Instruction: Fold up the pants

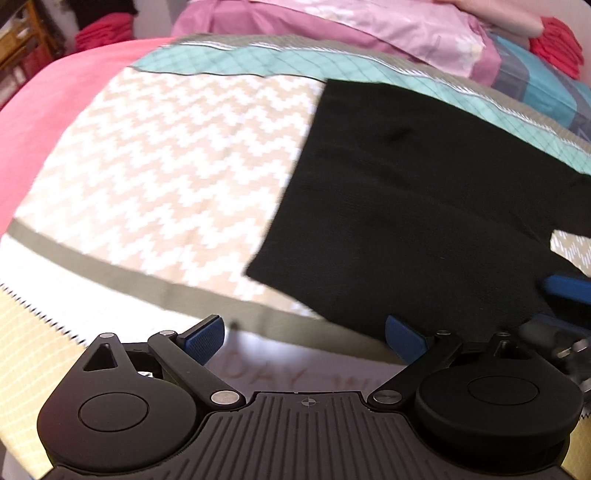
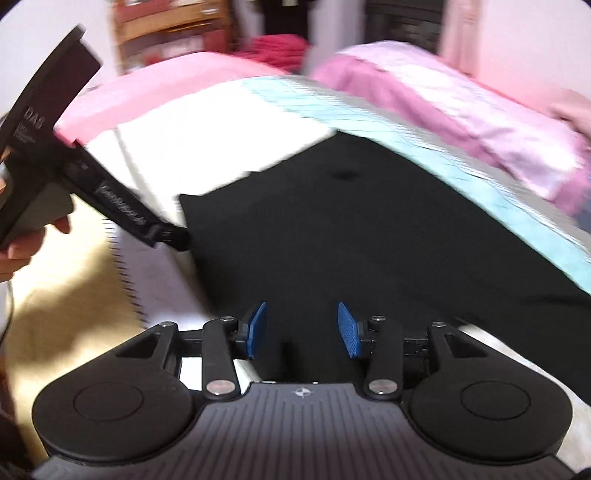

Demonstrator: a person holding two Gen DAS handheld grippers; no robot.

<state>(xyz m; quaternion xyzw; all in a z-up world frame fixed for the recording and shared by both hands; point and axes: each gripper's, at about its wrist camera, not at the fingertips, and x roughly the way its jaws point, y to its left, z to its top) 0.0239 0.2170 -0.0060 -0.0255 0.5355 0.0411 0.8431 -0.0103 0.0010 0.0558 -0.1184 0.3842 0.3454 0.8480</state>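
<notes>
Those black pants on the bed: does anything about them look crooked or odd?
Nothing stands out. The black pants lie flat and smooth on the patterned bedspread, angled across it, with straight edges and no bunching that these blurred views show.

Black pants (image 1: pixel 413 206) run off the right edge in the left wrist view, their near edge hidden behind the gripper body. Right wrist view: bedspread (image 2: pixel 229 110) pattern smeared by blur; shelves (image 2: pixel 166 26) indistinct.

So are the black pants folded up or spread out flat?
Folded, it seems. The black pants lie flat on the patterned bedspread as one compact block with straight edges; separate layers can't be seen.
</notes>
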